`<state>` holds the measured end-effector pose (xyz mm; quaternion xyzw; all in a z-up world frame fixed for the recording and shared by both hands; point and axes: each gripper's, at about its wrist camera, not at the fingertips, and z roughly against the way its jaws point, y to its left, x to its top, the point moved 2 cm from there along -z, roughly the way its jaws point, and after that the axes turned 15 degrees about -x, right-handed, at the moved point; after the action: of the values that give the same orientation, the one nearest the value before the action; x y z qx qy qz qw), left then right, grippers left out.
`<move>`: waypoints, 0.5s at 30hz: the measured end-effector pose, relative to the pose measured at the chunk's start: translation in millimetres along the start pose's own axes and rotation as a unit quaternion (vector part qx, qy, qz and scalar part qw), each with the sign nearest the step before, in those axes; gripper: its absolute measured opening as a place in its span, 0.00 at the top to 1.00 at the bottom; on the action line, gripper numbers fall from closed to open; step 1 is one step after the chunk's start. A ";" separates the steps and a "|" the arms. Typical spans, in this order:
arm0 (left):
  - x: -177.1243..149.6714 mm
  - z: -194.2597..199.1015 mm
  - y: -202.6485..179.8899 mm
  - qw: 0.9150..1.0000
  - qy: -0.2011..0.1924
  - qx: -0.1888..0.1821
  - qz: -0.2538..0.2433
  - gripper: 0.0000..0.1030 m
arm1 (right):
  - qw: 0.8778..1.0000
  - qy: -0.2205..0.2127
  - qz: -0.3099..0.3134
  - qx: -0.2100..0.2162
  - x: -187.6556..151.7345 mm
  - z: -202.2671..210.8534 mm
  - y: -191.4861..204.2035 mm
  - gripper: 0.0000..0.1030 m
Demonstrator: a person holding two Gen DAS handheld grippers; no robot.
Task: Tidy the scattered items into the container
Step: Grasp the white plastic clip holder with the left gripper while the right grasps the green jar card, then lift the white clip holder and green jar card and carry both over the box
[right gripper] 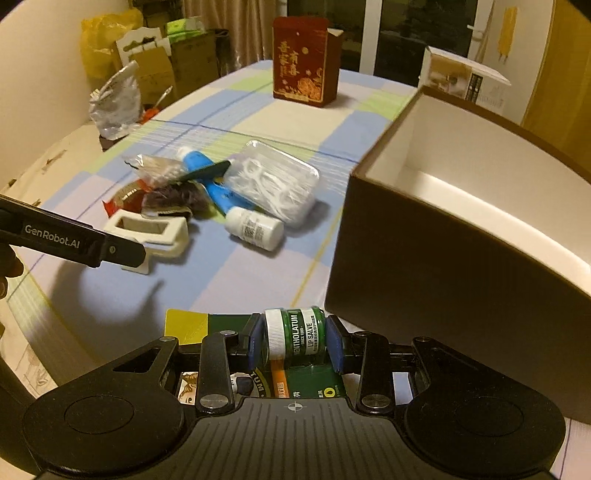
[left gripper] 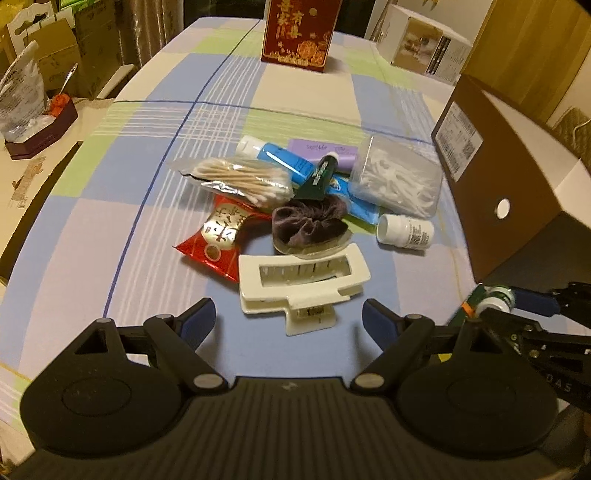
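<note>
My right gripper (right gripper: 294,341) is shut on a green lip salve jar (right gripper: 295,336) on its backing card, held just left of the brown open box (right gripper: 424,236). In the left wrist view the same jar (left gripper: 496,299) shows at the right edge beside the box (left gripper: 517,192). My left gripper (left gripper: 289,321) stands open just in front of a cream hair claw clip (left gripper: 301,282). Behind the clip lies a pile: a dark scrunchie (left gripper: 308,221), a red packet (left gripper: 221,236), a cotton swab bag (left gripper: 240,179), a blue tube (left gripper: 280,158), a white pill bottle (left gripper: 404,230) and a clear floss-pick box (left gripper: 399,179).
A red gift box (left gripper: 299,33) stands at the table's far side, with a white carton (left gripper: 424,44) to its right. A foil bag (right gripper: 116,99) and cardboard boxes sit off the table's left edge. The checked tablecloth (left gripper: 110,221) stretches bare to the left of the pile.
</note>
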<state>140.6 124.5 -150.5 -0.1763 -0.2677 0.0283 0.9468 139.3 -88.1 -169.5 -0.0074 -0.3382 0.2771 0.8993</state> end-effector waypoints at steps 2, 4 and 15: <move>-1.4 -3.3 0.2 1.000 0.005 0.003 0.008 0.28 | 1.000 0.006 0.001 0.001 -2.2 -2.2 -0.1 0.62; -1.9 -5.6 0.5 1.000 0.005 0.006 0.014 0.38 | 1.000 0.009 0.000 0.001 -3.9 -4.6 -0.4 0.62; 2.1 -19.0 -9.1 1.000 -0.009 0.021 0.005 0.50 | 1.000 0.006 -0.006 -0.006 -6.8 -8.4 -1.4 0.62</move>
<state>151.8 110.2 -161.4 -0.1575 -0.2745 0.0404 0.9478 141.0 -91.2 -179.8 -0.0122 -0.3344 0.2694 0.9030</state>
